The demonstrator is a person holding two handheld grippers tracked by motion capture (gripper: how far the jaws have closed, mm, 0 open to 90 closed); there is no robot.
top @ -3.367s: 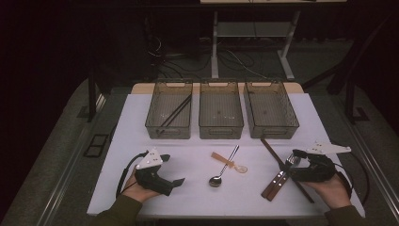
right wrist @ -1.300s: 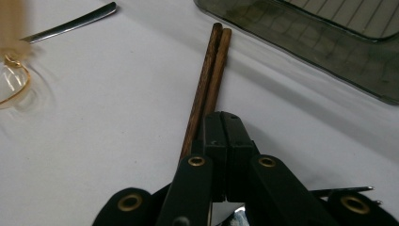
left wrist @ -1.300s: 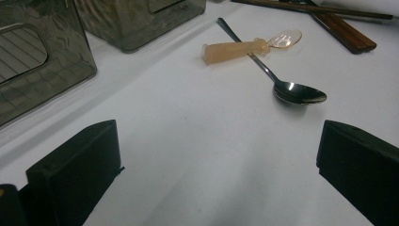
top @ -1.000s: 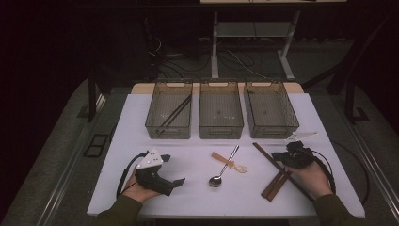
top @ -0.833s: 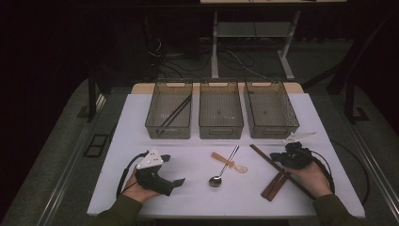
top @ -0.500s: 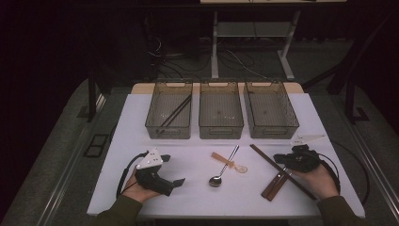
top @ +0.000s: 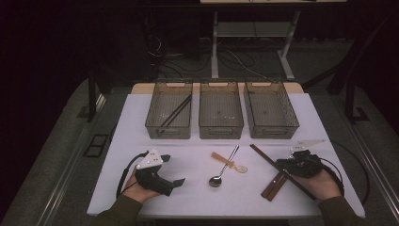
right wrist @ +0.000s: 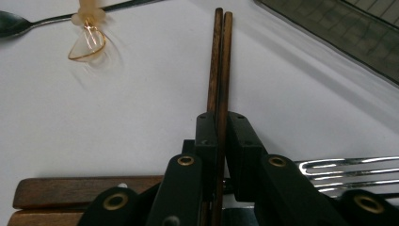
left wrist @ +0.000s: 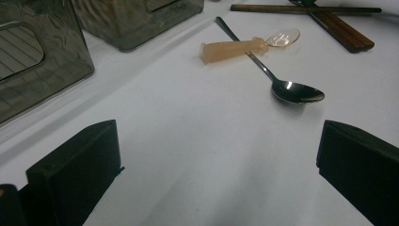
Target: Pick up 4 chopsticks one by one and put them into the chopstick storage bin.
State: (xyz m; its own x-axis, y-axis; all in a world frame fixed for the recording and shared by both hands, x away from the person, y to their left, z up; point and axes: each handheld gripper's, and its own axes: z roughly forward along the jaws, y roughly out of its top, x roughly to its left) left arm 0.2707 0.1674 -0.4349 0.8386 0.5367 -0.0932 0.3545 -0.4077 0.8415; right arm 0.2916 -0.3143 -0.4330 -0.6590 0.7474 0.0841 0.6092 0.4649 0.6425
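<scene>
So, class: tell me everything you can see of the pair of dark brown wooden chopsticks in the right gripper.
The pair of dark brown wooden chopsticks is two slim, straight sticks lying side by side, touching along their length. The right gripper is shut on them near one end. They run diagonally over the white table, crossing the flat brown wooden-handled utensil.

Dark room, grey floor [top: 61, 155], metal-legged desk [top: 249, 35] behind (cables beneath).

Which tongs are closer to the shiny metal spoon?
Left. The left tongs sit open just left of the metal spoon; the right tongs are farther off, clamped on the chopsticks.
</scene>
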